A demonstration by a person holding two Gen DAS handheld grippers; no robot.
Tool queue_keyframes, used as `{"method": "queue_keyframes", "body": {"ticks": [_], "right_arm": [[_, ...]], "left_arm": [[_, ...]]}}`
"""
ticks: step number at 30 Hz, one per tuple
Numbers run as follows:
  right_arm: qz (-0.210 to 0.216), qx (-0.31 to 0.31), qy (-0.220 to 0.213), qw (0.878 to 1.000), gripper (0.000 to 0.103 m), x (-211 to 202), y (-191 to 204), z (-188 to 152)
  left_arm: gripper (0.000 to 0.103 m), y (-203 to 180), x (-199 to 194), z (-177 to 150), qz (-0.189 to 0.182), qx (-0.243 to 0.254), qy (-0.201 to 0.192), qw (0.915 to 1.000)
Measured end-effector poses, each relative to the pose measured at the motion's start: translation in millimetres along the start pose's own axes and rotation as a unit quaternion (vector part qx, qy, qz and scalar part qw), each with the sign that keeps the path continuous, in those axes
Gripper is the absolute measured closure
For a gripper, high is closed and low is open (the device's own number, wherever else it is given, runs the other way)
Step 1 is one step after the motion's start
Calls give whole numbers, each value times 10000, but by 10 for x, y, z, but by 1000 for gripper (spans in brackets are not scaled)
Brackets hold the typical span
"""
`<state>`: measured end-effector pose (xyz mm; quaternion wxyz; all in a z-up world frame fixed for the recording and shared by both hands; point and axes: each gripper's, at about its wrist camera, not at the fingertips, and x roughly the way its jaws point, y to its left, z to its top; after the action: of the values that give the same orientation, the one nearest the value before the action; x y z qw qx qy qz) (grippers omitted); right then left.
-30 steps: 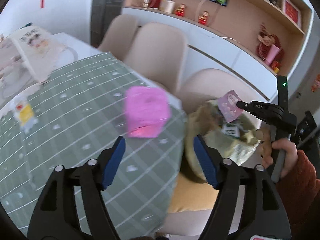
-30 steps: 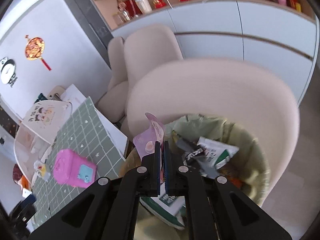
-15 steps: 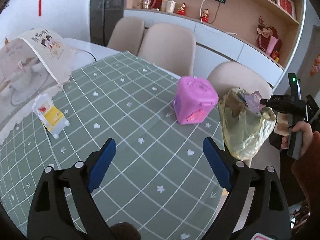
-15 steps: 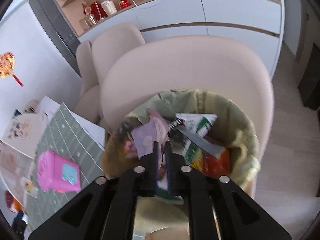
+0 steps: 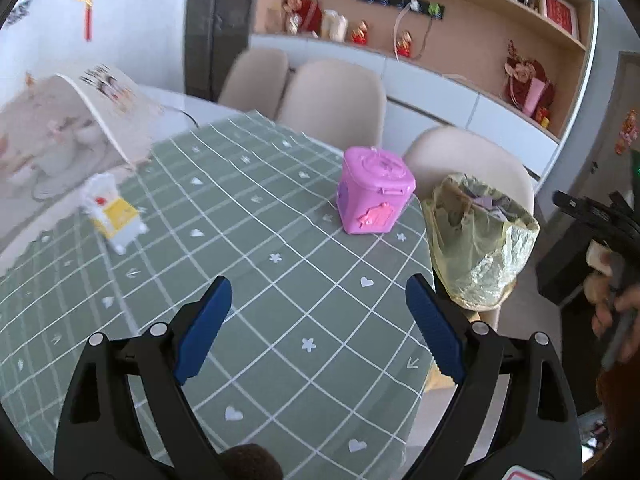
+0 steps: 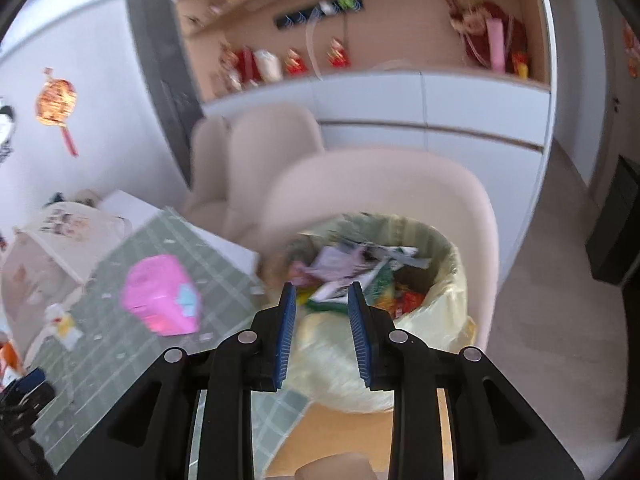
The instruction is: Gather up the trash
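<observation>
Left wrist view: the left gripper (image 5: 319,304) gapes wide and empty over the green grid tablecloth (image 5: 248,288); a glossy pink plastic box (image 5: 374,196) sits at twelve o'clock, the crinkled yellow trash bag (image 5: 478,248) at two.

Right wrist view: the right gripper (image 6: 321,307) is parted, holding nothing, above the bag, revealing paper and foil wrappers (image 6: 356,268) inside.

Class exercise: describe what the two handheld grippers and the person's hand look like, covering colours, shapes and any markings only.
The left gripper has black angular plastic arms with silver round bolts and blue ribbed pads. The right gripper is built the same way: black frame, silver bolts, blue ridged pads. In the left view, the right hand is bare, with a rust-red sleeve.
</observation>
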<state>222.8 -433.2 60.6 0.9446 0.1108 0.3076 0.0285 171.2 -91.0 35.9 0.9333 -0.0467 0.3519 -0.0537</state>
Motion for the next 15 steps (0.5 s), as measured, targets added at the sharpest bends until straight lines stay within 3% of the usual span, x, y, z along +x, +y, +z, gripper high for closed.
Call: {"method": "queue_keyframes", "body": {"ticks": [2,6,10,15], "right_arm": [[248,-334,-160,9990,76,-253,181,-160],[297,-874,-309,9952,76,-610,516,-516],[451,-1005,-291,9935,76,-864,655,-856],[608,-1063,36,9925,76,-1004,724,-1242]], "left_arm": [[19,-65,-159,-78,215,16,-219,9995],[19,-271,-478,-307,615,223,-616,9960],[19,-435,-682,-503,908,294,-810,9921],[19,-573,-822,-709,797,287,-811,9931]]}}
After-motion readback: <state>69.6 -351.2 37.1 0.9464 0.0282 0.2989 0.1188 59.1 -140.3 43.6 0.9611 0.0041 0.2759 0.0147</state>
